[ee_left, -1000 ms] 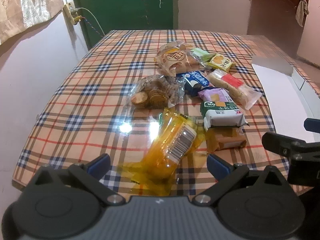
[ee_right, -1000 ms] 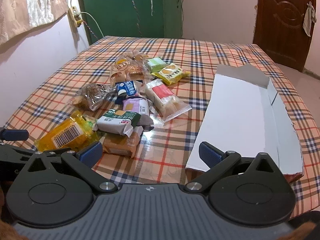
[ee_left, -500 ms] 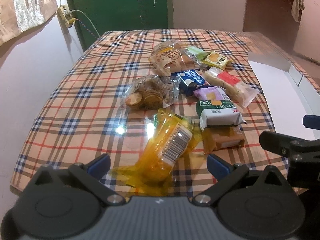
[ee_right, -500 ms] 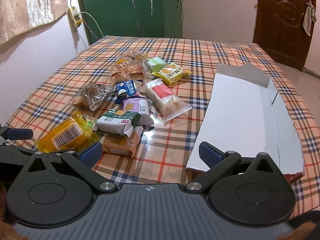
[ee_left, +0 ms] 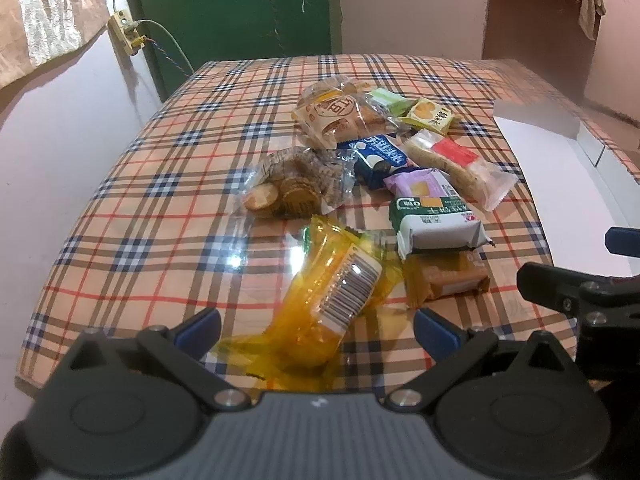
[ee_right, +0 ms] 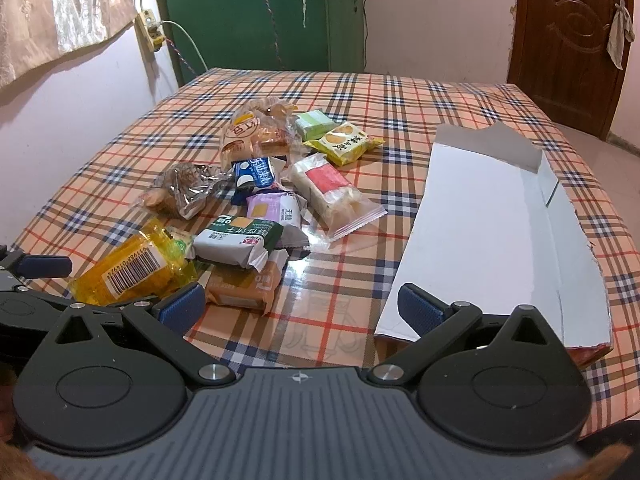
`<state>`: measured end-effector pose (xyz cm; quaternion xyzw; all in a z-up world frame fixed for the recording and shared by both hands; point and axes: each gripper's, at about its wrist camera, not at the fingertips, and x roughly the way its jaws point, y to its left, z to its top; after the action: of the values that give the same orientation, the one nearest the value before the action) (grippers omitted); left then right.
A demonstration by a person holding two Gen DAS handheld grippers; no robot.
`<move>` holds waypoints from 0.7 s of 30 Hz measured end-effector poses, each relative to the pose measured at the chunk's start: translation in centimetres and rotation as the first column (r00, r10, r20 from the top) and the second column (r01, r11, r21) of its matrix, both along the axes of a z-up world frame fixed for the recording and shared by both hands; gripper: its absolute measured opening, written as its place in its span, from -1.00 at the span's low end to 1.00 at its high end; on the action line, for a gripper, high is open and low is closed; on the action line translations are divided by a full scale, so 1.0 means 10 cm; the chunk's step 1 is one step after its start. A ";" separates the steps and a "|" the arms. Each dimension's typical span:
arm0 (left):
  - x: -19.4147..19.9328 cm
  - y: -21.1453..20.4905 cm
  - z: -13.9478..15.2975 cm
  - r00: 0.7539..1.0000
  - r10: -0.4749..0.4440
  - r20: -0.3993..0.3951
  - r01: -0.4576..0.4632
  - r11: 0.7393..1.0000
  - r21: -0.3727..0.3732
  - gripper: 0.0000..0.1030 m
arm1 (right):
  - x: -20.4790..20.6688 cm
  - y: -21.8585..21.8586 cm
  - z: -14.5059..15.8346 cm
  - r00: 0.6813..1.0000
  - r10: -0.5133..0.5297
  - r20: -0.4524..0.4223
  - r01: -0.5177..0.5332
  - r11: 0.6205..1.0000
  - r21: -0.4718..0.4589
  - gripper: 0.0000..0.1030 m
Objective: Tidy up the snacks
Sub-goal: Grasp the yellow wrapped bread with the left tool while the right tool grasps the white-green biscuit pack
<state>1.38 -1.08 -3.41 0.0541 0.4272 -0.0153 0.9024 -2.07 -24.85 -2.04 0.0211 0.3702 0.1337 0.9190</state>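
Both tongs are spread and empty; the left tongs [ee_left: 316, 326] should straddle the near yellow packet [ee_left: 334, 292] squarely before pinching.

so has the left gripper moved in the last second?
Yes. The left gripper has shifted slightly left over the orange barcode packet; the green door slid right in its view.
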 end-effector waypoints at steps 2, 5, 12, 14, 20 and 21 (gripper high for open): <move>0.00 0.00 -0.01 1.000 -0.006 0.000 0.006 1.000 -0.003 0.96 | 0.00 0.00 0.00 1.000 0.000 -0.002 0.000 1.000 0.000 1.00; 0.01 0.00 -0.04 1.000 -0.017 0.005 0.017 1.000 -0.009 0.94 | 0.01 0.01 -0.01 1.000 0.001 -0.005 -0.001 1.000 0.001 1.00; 0.06 0.08 -0.10 0.999 -0.031 0.011 0.032 0.997 -0.074 0.10 | 0.07 0.05 0.00 1.000 0.007 -0.002 -0.007 1.000 0.002 1.00; 0.05 0.13 -0.11 1.000 -0.025 0.016 0.027 0.993 -0.117 -0.14 | 0.11 0.07 0.01 1.000 0.008 -0.002 -0.008 1.000 0.007 1.00; 0.03 0.23 -0.10 0.999 -0.016 0.033 0.022 0.983 -0.181 -0.33 | 0.29 0.19 0.02 1.000 0.016 -0.005 -0.016 0.999 0.028 1.00; 0.03 0.25 -0.09 0.999 -0.010 0.040 0.018 0.982 -0.188 -0.33 | 0.32 0.22 0.02 1.000 0.020 -0.005 -0.020 0.999 0.027 1.00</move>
<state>1.70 1.40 -4.31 -0.0282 0.4060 -0.0609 0.9114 1.12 -22.69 -1.89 0.0301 0.3709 0.1477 0.9164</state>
